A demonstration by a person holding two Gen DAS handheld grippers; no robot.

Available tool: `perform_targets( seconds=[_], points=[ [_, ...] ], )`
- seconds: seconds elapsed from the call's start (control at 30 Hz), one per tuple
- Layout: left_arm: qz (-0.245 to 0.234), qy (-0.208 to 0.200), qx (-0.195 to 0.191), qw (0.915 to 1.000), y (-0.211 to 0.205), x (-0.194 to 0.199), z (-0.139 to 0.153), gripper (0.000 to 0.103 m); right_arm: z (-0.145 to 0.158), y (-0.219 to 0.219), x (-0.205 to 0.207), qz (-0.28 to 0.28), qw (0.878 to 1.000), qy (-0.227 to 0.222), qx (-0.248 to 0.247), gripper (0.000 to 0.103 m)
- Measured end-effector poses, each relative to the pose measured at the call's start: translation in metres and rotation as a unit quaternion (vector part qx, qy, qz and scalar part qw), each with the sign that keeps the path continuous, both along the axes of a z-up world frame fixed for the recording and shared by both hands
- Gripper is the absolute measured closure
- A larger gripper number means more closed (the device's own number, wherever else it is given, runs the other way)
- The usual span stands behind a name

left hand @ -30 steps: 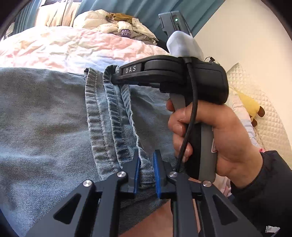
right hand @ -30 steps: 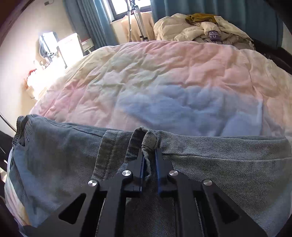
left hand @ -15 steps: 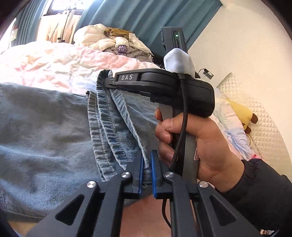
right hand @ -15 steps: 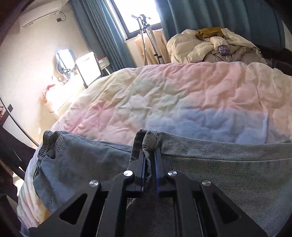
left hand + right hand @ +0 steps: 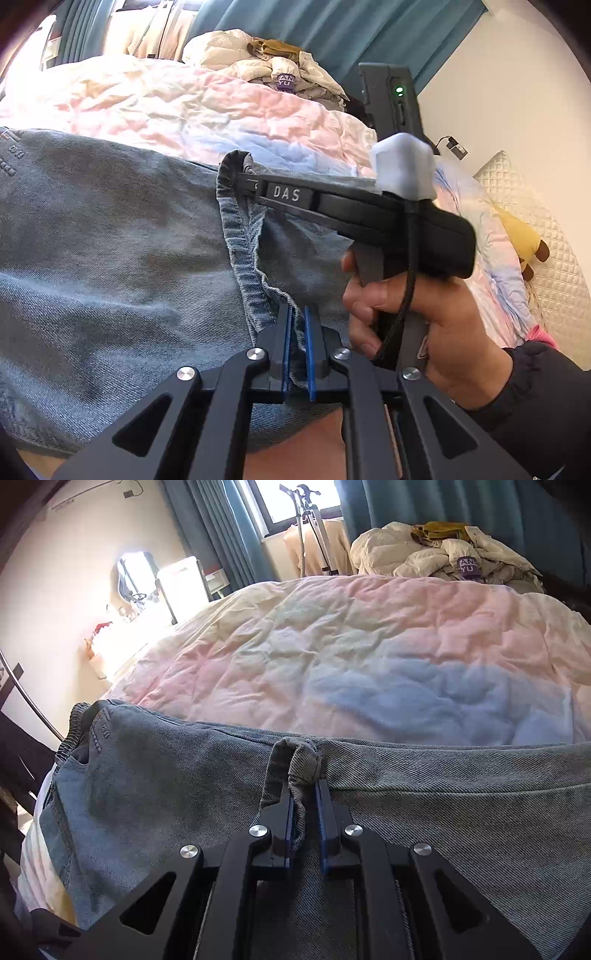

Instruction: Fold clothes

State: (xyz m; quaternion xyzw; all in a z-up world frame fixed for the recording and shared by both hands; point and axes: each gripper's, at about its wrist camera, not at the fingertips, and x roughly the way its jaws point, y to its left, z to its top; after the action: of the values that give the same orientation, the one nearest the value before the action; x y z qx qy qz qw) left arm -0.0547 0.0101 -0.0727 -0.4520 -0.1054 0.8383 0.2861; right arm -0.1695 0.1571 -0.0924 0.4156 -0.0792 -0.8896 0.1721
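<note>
- Lying spread over the near side of the bed, the pale blue jeans (image 5: pixel 155 797) cover the near edge of a pastel duvet (image 5: pixel 369 646); their elastic waistband sits toward the bed's left edge in the right wrist view.
- The left gripper (image 5: pixel 298 332) has its blue pads pressed tight together on a stitched hem of the jeans, the denim pinched between them.
- The right gripper (image 5: pixel 305 805) has a bunched fold of the jeans' edge between its pads; its jaws are opening, yet the cloth is still caught there and stands up in a small hump above the tips.
- In the left wrist view the right hand (image 5: pixel 424 325), in a dark sleeve, grips the handle of the right tool, whose long black nose reaches to the hem's upper end.
- A heap of crumpled clothes (image 5: pixel 443 554) lies at the bed's far edge, before teal curtains (image 5: pixel 229 528).
- A yellow soft toy (image 5: pixel 524 240) rests near the quilted headboard (image 5: pixel 546 258).
</note>
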Motion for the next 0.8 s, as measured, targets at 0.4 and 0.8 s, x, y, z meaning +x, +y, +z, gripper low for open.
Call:
perform_targets(
  seconds=[0.4, 0.8],
  points=[
    [0.002, 0.047, 0.032, 0.9984, -0.002, 0.005, 0.01, 0.096, 0.048, 0.075, 0.107, -0.091, 0.995, 0.005, 0.027, 0.092],
    [0.062, 0.084, -0.058, 0.9928, -0.008, 0.026, 0.019, 0.096, -0.015, 0.081, 0.132, -0.125, 0.983, -0.087, 0.1, 0.091]
  ],
)
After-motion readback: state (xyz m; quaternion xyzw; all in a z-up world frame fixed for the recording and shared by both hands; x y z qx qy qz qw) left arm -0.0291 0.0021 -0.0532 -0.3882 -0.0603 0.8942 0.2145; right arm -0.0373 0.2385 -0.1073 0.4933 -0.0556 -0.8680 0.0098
